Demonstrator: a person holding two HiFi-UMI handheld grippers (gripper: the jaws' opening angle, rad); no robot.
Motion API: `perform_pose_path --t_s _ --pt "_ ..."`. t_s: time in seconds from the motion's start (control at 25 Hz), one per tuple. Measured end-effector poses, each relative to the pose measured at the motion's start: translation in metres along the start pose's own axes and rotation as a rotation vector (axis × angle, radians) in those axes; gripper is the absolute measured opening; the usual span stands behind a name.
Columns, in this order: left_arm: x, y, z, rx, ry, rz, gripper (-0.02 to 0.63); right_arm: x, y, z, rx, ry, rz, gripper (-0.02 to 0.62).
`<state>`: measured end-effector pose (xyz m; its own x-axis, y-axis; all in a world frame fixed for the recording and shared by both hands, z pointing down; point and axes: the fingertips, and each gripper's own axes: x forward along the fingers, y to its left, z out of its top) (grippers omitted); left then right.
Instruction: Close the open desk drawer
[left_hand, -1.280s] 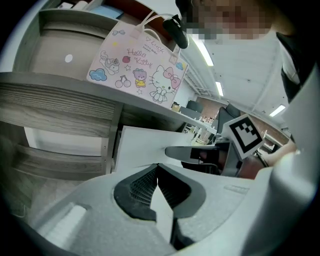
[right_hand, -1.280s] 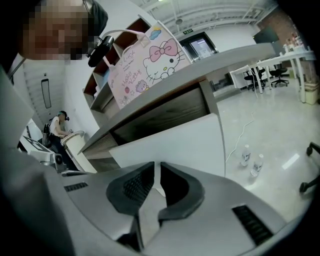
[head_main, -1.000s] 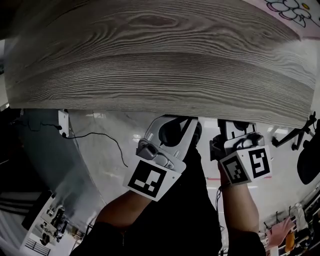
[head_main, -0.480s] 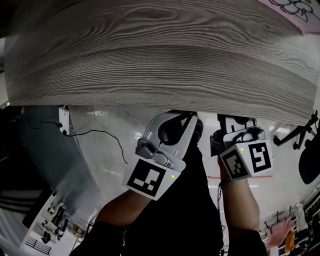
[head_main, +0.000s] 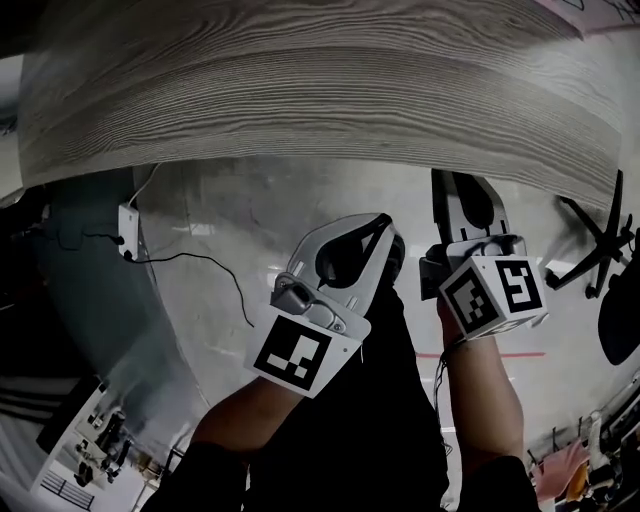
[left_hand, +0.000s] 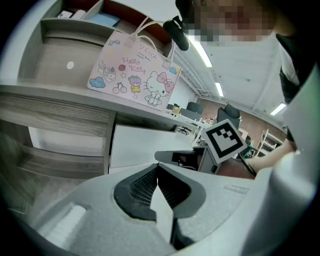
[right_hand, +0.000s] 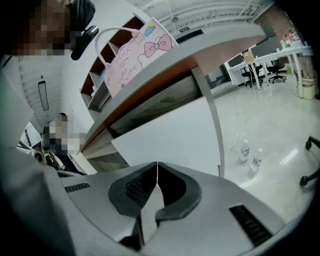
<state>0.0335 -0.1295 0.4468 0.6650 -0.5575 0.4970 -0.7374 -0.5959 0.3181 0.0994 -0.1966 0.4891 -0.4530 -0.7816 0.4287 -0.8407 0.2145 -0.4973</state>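
The grey wood-grain desktop (head_main: 320, 100) fills the top of the head view. Under it, in the left gripper view, is a white panel (left_hand: 142, 145) beside grey wood fronts (left_hand: 55, 122); the same white panel (right_hand: 170, 135) shows in the right gripper view. I cannot tell from these views whether the drawer stands open. My left gripper (head_main: 385, 222) is below the desk's edge, shut, with its tips (left_hand: 157, 165) meeting on nothing. My right gripper (head_main: 458, 180) is beside it to the right, also shut and empty, its tips (right_hand: 157, 164) touching. Neither gripper touches the desk.
A pink cartoon bag (left_hand: 135, 75) stands on the desktop before shelf compartments (left_hand: 95, 17). A cable and wall box (head_main: 127, 232) hang at the left over the pale floor. Two bottles (right_hand: 250, 152) stand on the floor, with office chairs (right_hand: 260, 70) farther off. A chair base (head_main: 595, 245) lies at the right.
The desk's edge has risen in the head view, and both grippers' fingers, earlier hidden under it, now show in full. The left gripper has drawn back a little.
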Motion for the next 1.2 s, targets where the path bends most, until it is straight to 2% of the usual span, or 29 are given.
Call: perform_pose_path --t_s 0.16,0.28,0.44,0.52,0.6,0.72,1.0,1.2 --pt "-0.025 -0.013 0.014 -0.004 -0.03 0.02 0.008 -0.036 0.014 0.0 -0.035 0.018 -0.001 0.015" --pt "-0.06 -0.026 0.045 0.008 -0.064 0.038 0.008 -0.071 0.045 0.019 -0.079 0.037 0.02 0.015" --pt "-0.105 -0.053 0.087 0.063 -0.104 0.035 0.008 -0.115 0.092 0.059 -0.164 0.027 0.077 0.015" --pt "-0.123 -0.068 0.105 0.071 -0.128 0.029 0.008 -0.128 0.102 0.073 -0.182 0.026 0.088 0.015" --pt "-0.14 -0.077 0.111 0.071 -0.137 0.039 0.008 -0.131 0.103 0.069 -0.179 0.049 0.085 0.015" --pt "-0.138 -0.064 0.103 0.057 -0.143 0.071 0.008 -0.106 0.09 0.049 -0.186 0.074 0.084 0.015" --pt "-0.062 0.013 0.05 0.073 -0.141 0.098 0.008 -0.026 0.037 0.01 -0.092 -0.015 0.043 0.026" --pt "-0.018 0.045 0.026 0.079 -0.147 0.089 0.008 0.0 0.014 -0.019 -0.096 0.014 0.026 0.044"
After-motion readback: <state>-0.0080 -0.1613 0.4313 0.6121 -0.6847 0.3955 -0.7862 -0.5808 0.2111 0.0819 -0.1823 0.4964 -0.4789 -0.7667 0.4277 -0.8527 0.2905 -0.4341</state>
